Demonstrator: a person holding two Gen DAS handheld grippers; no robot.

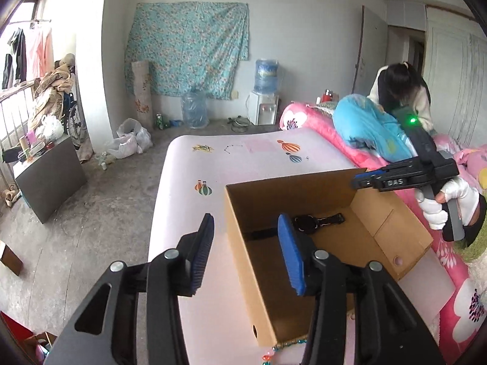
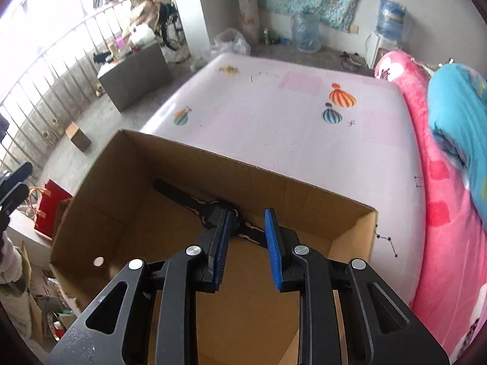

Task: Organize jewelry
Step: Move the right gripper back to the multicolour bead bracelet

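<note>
In the cardboard box (image 2: 127, 182) lies a watch (image 2: 213, 210); both grippers (image 1: 243, 249) (image 2: 243, 243) hang released above it.

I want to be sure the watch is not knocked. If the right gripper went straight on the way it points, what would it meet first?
Probably the black watch on the floor of the cardboard box. The right gripper points down into the box with open, empty jaws, and the watch lies just past its fingertips, though depth is hard to judge.

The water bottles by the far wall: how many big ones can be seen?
2. One blue water bottle sits on the white dispenser; one clear empty bottle stands on the floor to its left. Others may be hidden.
</note>
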